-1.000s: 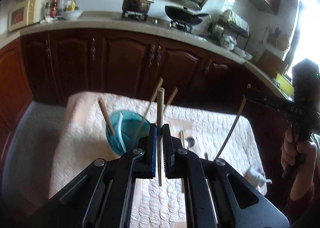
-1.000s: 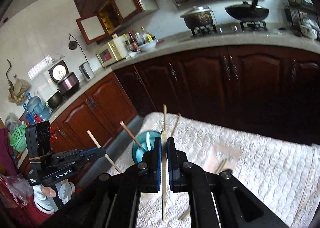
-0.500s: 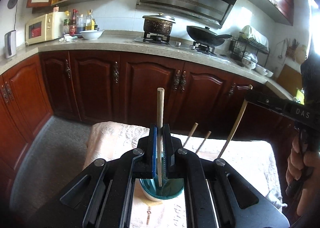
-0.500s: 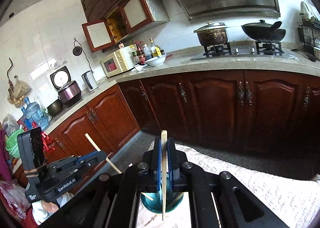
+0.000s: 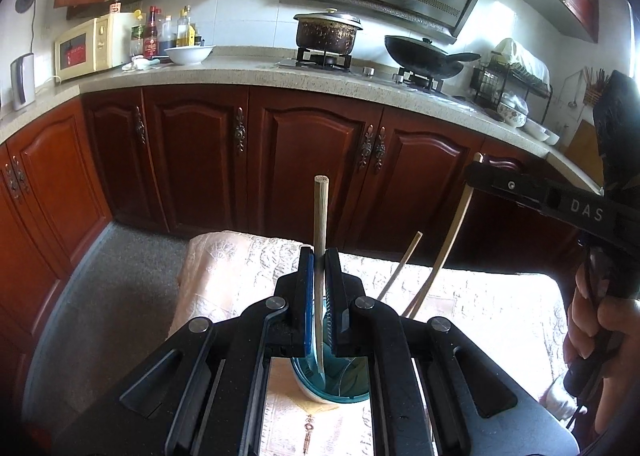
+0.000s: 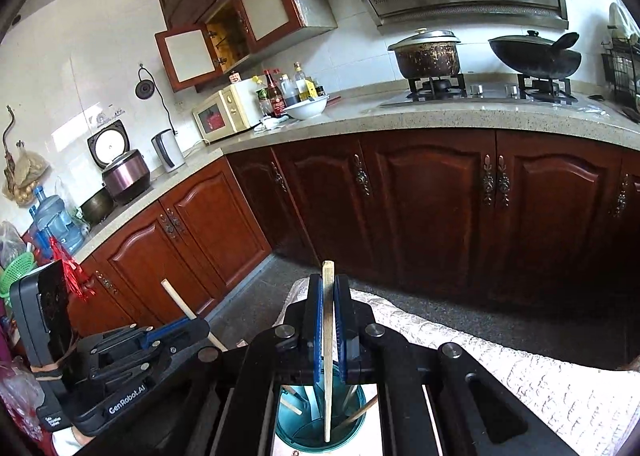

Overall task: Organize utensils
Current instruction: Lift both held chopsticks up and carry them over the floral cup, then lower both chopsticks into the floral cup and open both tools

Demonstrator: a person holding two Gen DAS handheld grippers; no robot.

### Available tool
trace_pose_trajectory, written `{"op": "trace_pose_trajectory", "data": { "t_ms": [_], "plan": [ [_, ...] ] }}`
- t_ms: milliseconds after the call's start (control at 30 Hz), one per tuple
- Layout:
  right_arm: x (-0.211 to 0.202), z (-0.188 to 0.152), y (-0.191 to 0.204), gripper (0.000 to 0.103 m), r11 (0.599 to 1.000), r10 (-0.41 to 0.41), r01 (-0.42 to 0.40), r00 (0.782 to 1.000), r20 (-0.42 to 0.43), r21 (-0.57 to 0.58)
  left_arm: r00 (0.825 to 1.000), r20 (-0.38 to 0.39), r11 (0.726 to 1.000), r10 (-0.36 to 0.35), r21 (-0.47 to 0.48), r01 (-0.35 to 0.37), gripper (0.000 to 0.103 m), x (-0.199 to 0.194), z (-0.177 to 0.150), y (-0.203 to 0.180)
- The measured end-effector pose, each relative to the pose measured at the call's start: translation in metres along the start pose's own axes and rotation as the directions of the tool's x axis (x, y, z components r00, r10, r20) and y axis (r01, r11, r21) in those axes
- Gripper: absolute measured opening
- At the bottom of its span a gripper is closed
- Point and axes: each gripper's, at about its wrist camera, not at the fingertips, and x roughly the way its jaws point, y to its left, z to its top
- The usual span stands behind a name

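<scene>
In the left wrist view, the left gripper [image 5: 318, 288] covers the rim of the teal cup [image 5: 332, 390] from 9 to 3 o'clock, so the lower ends of the 2 leaning chopsticks [image 5: 400, 276] are hidden behind its body. The right gripper [image 5: 478, 175] is cut off by the frame edge at 3 o'clock, and its fingertips are too foreshortened to read. In the right wrist view, the right gripper's frame hides most of the cup, and the quilted cloth [image 6: 560, 384] runs out of frame at 4 o'clock.
</scene>
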Motion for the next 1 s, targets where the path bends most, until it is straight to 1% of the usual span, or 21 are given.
{"op": "trace_pose_trajectory", "data": {
  "t_ms": [233, 500, 1000],
  "plan": [
    [0.009, -0.004, 0.006, 0.005, 1.0, -0.022, 0.022, 1.0, 0.005, -0.017, 1.0, -0.007, 1.0, 0.013, 0.008, -0.013, 0.004, 0.005, -0.004, -0.002],
    [0.023, -0.013, 0.004, 0.005, 0.999, -0.031, 0.031, 0.999, -0.014, -0.011, 1.0, -0.018, 1.0, 0.024, 0.01, -0.023, 0.004, 0.012, -0.011, -0.001],
    [0.039, -0.046, -0.014, 0.005, 0.999, -0.025, 0.027, 0.996, -0.087, 0.027, 0.997, -0.071, 0.999, 0.033, -0.011, -0.034, 0.004, 0.03, -0.03, 0.001]
  ]
}}
